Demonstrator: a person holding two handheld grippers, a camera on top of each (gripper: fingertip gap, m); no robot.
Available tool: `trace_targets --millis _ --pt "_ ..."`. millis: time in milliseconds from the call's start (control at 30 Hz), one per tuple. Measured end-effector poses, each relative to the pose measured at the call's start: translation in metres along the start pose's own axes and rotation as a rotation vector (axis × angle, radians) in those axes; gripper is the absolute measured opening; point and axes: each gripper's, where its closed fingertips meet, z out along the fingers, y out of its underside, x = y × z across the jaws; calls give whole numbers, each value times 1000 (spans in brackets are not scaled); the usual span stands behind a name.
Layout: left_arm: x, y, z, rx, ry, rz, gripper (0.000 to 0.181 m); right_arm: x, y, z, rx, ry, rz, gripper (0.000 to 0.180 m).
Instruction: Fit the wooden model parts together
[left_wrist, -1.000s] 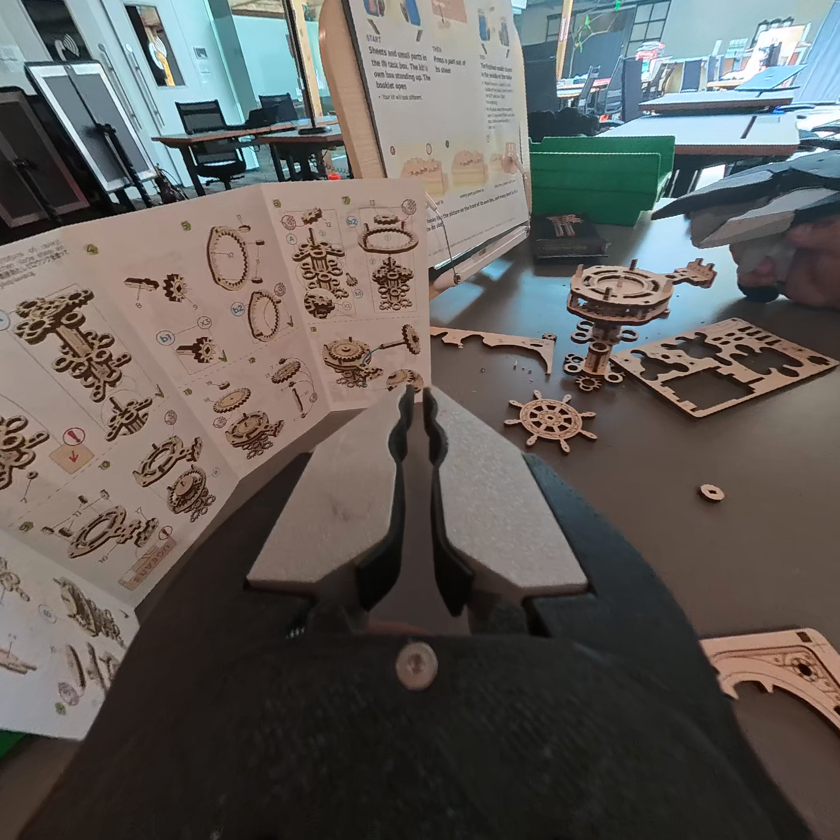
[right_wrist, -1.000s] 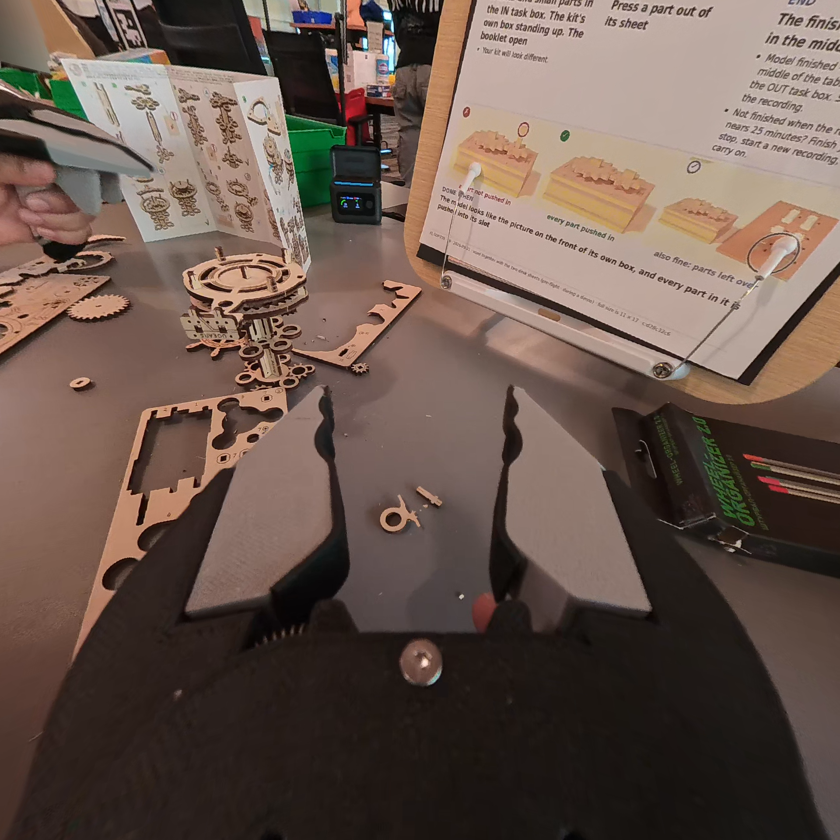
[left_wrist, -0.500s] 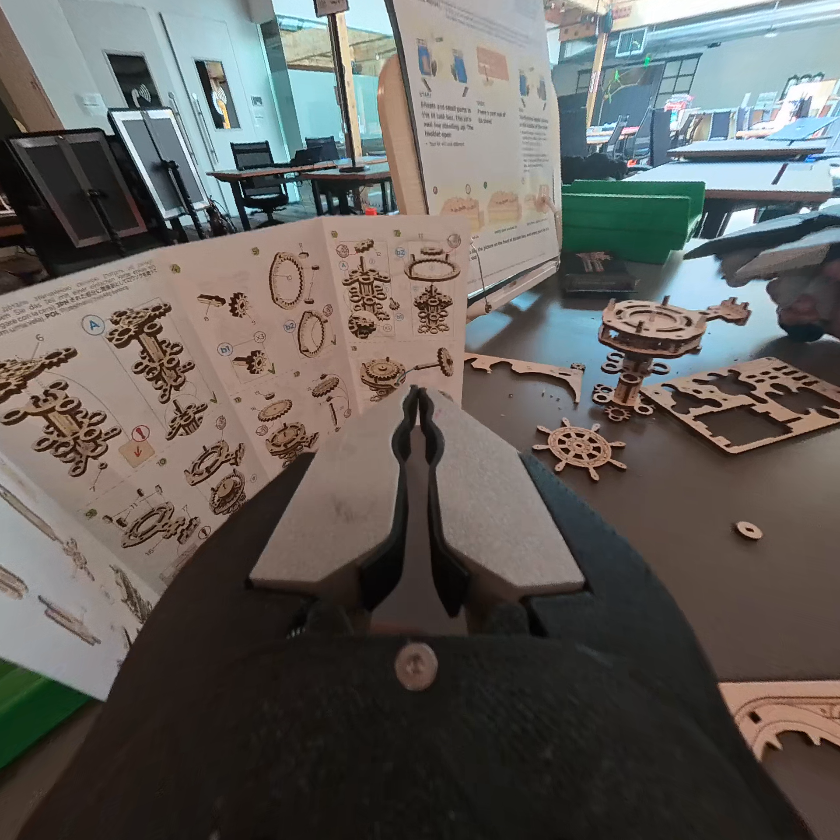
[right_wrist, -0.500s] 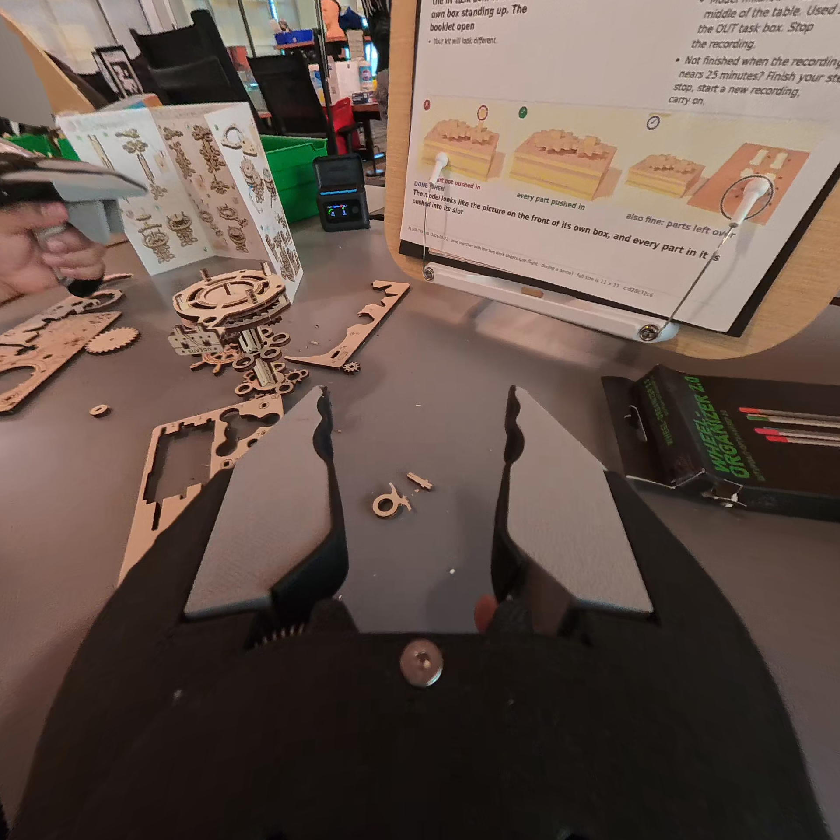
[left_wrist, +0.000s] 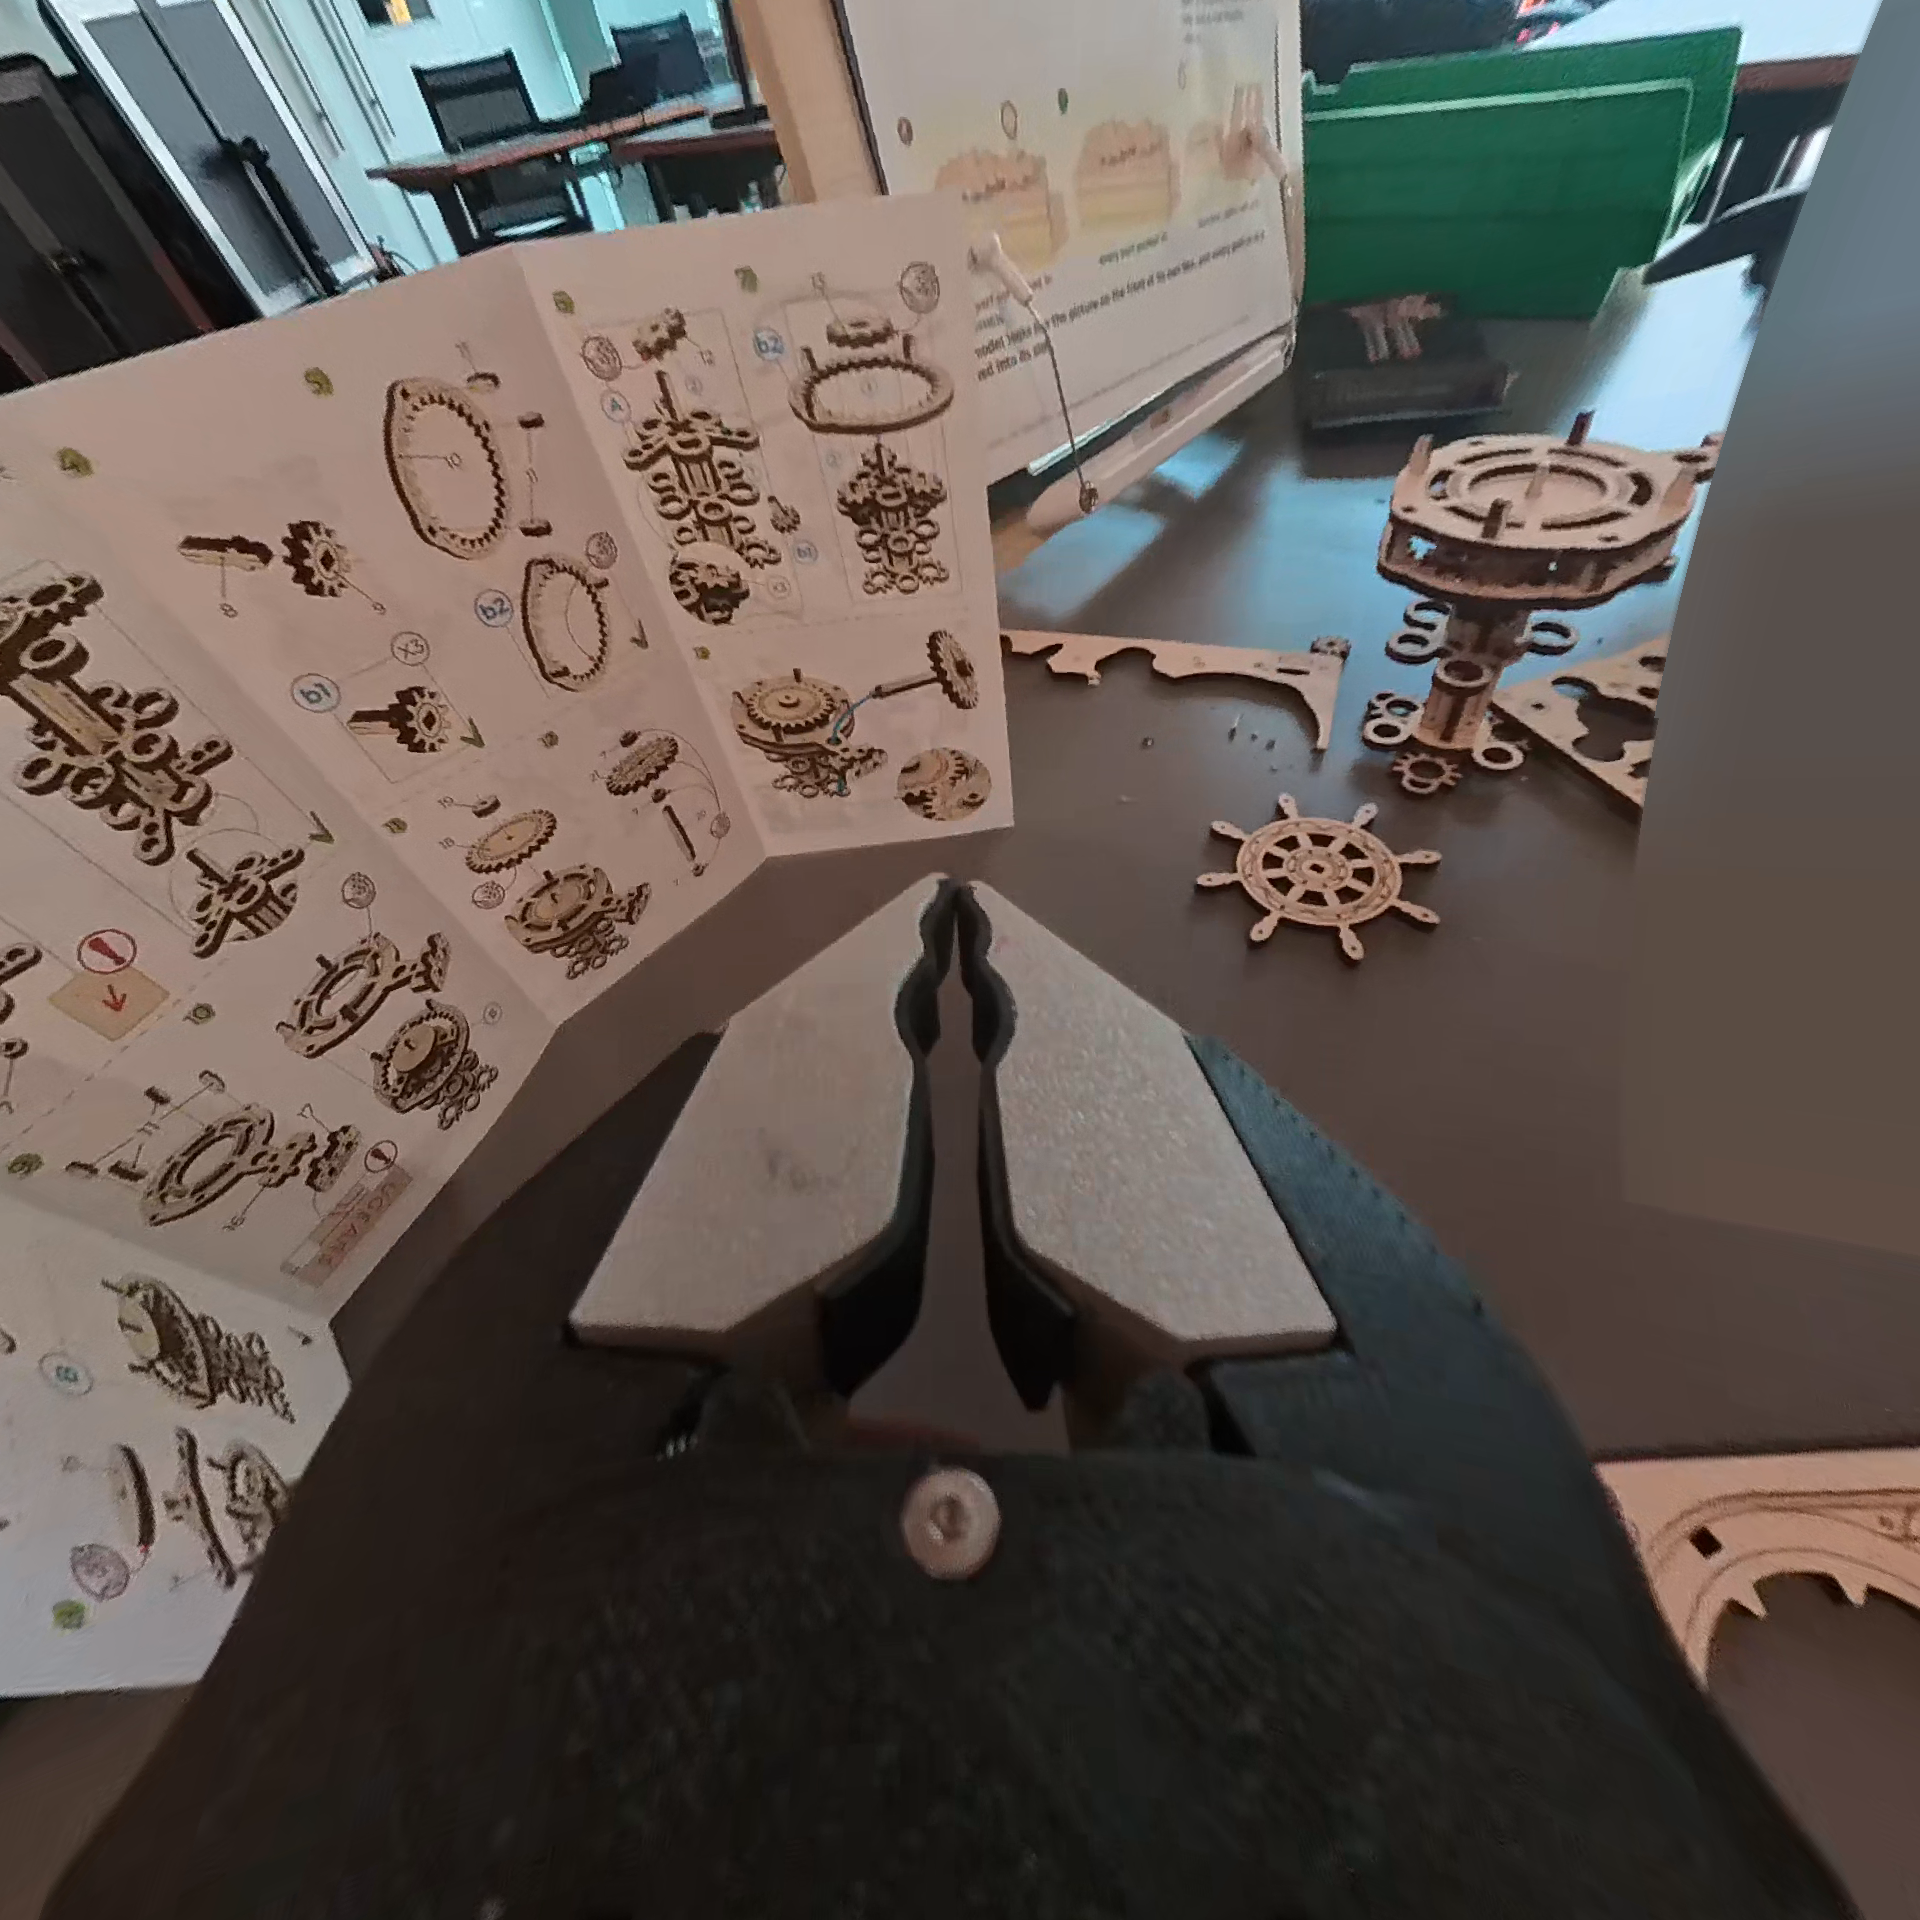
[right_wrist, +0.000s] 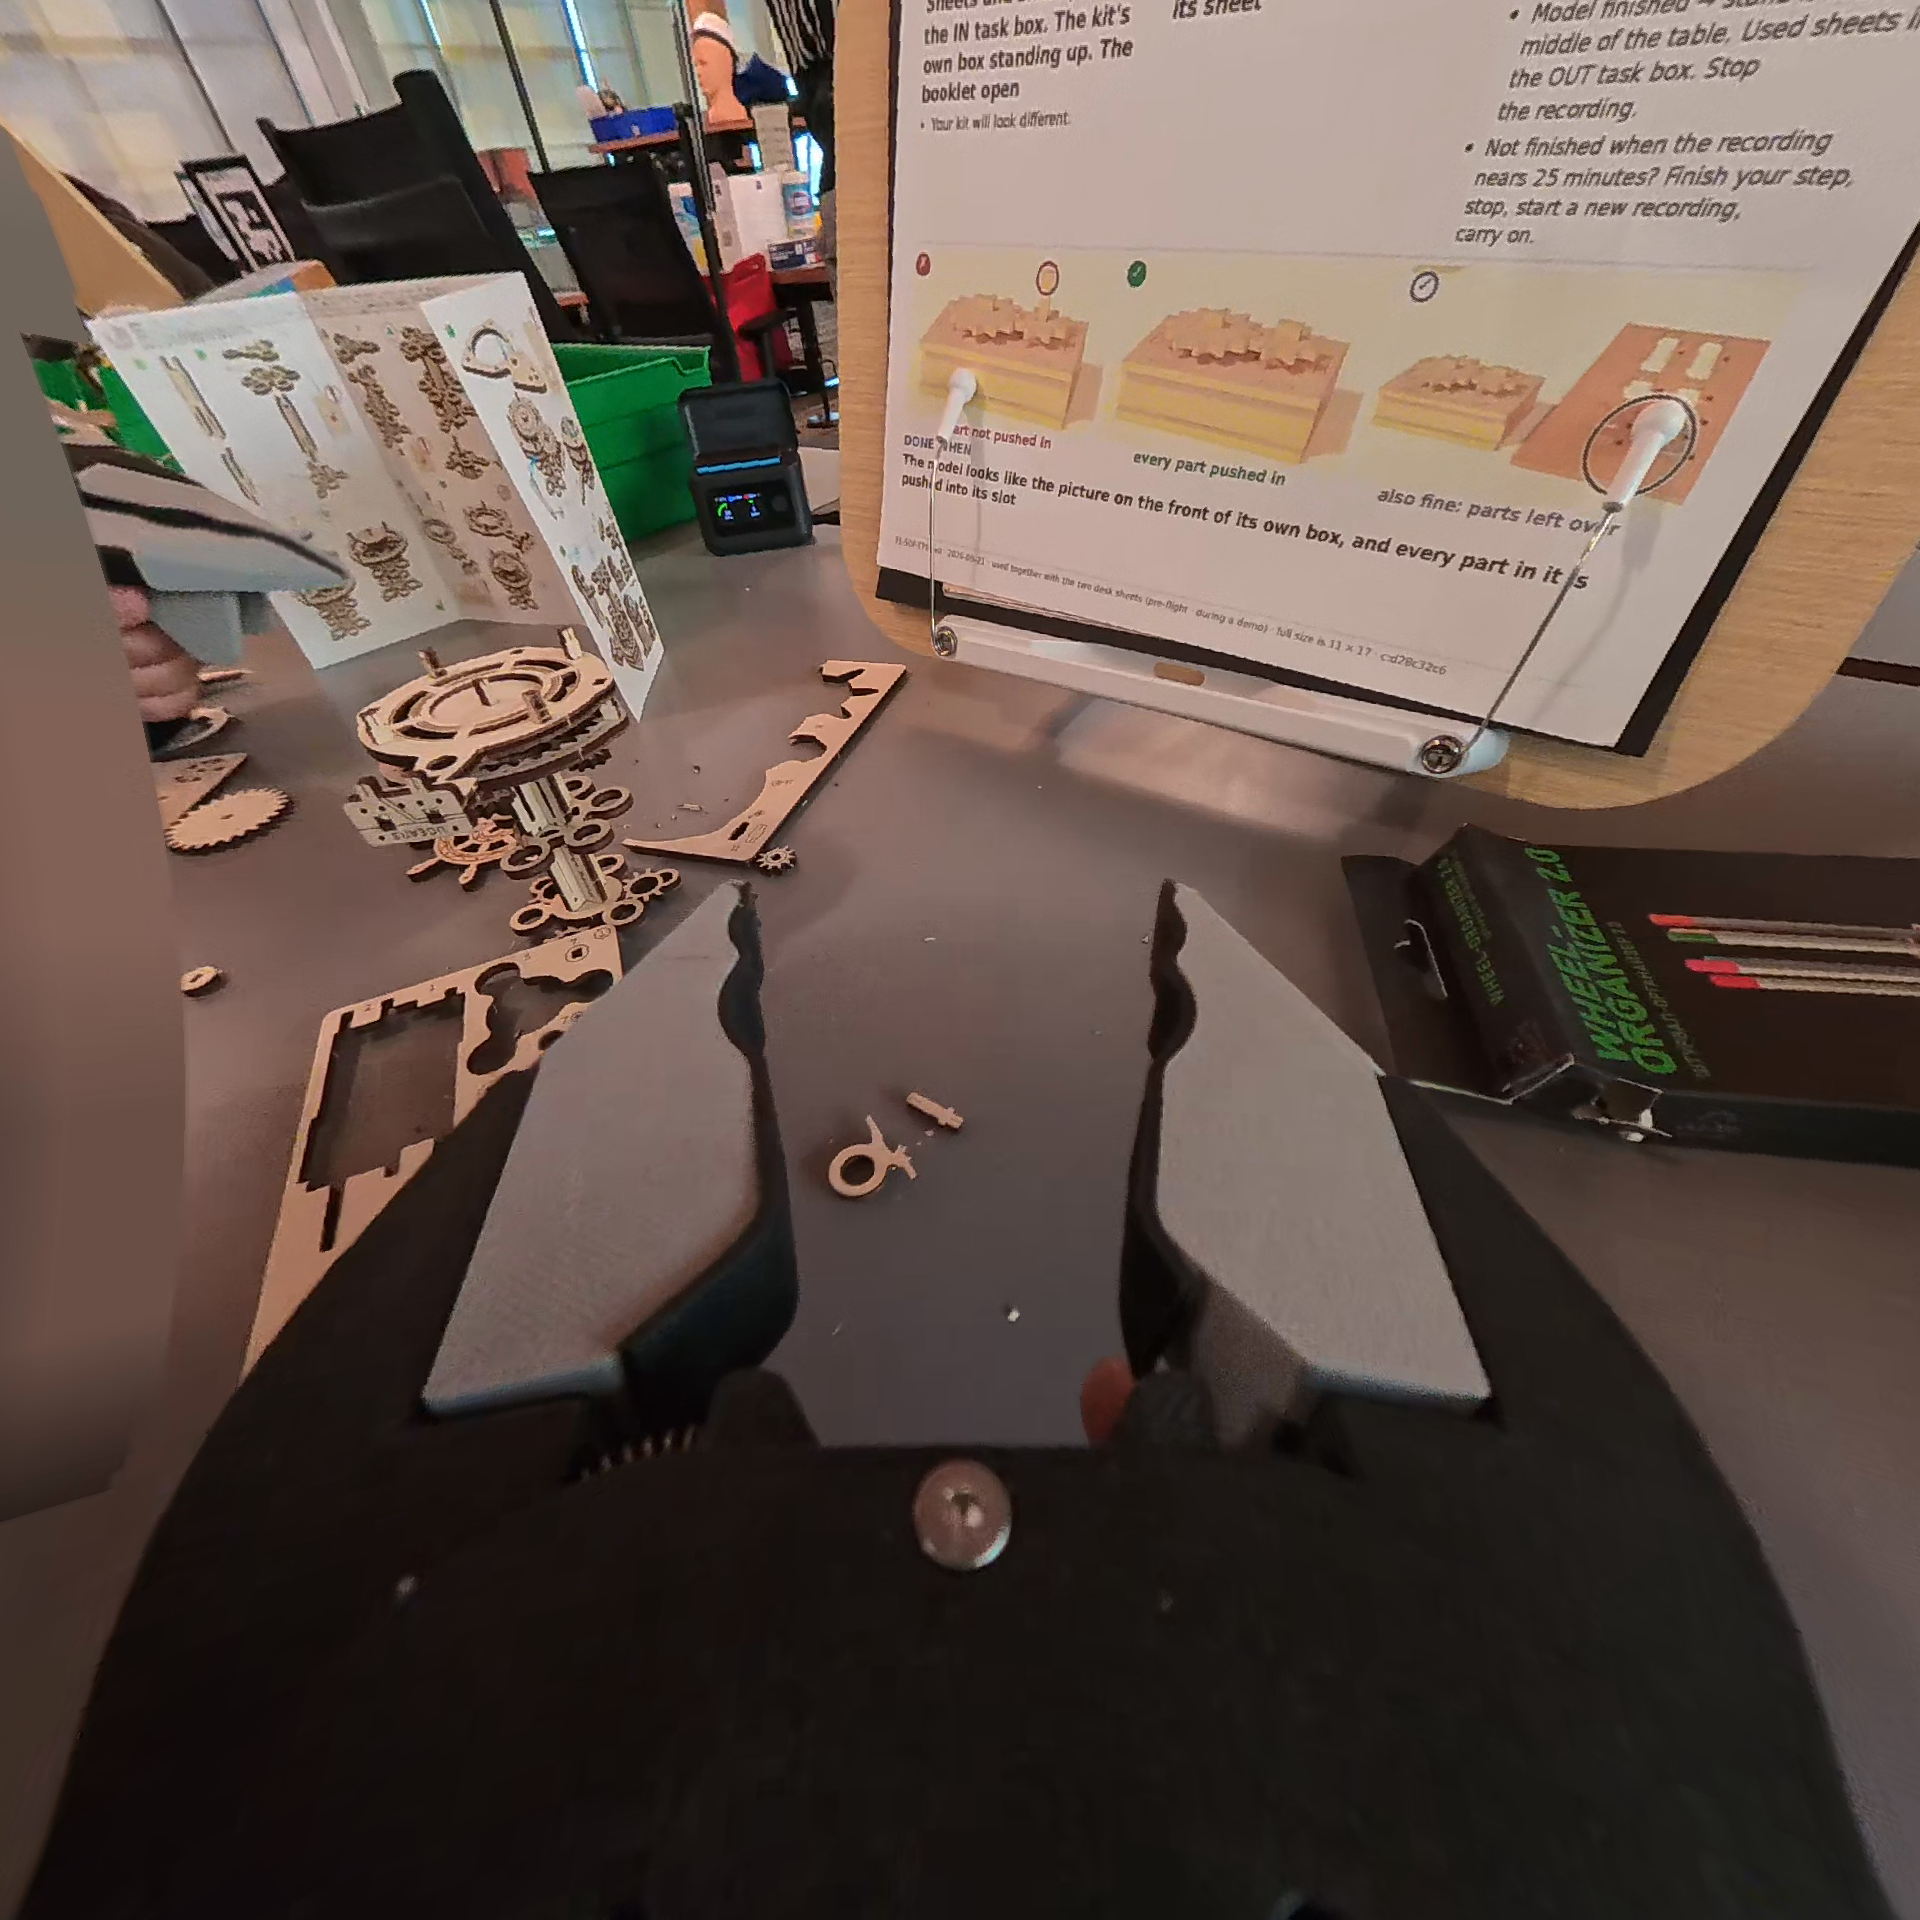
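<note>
Mostly a dark brown-grey table (right_wrist: 987, 790), matte, littered with laser-cut plywood bits and tiny specks of wood debris. Left gripper (left_wrist: 956, 902) has its jaws pressed together at the tips, nothing between them, and is aimed at the lower edge of the folded instruction booklet (left_wrist: 499, 644), which stands upright in a zigzag on the table. Right gripper (right_wrist: 951, 914) has jaws spread wide and empty, above a small ring-shaped part (right_wrist: 868, 1162) and a short peg (right_wrist: 935, 1110) lying on the table just apart from each other.

Partly built wooden model (right_wrist: 499, 748), a round slotted disc stack on a column with looped feet, stands upright near the booklet's right end. Ship's wheel piece (left_wrist: 1317, 875) lies flat in front of it in the left wrist view. Long scalloped strip (right_wrist: 779, 774) lies flat beside the model. Emptied cut-out sheet (right_wrist: 416, 1101) lies flat by the right gripper's left finger. Loose gear (right_wrist: 227, 819) and a small washer (right_wrist: 200, 979) lie further left. Another partly cut sheet (left_wrist: 1766, 1558) sits at the lower right edge of the left wrist view.

Wooden-backed stand with a printed sheet (right_wrist: 1351, 364) is propped at the table's far side. Black box with green lettering (right_wrist: 1662, 997) lies flat to the right. Green bins (right_wrist: 634, 416) and a small black device with a lit screen (right_wrist: 743, 483) sit behind the booklet. Room behind looks like an open office with desks and black chairs, though it's blurry.
</note>
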Motion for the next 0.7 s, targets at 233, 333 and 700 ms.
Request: trace_targets --millis 233,333,700 --pt "-1 -3 -7 -14 -6 -10 0 -1 3 6 -30 33 -94 73" --pt "7 0 -6 -37 35 -25 0 0 3 7 -34 34 -98 73" --pt "32 4 -6 -104 150 -46 24 4 1 6 -19 48 -99 74"
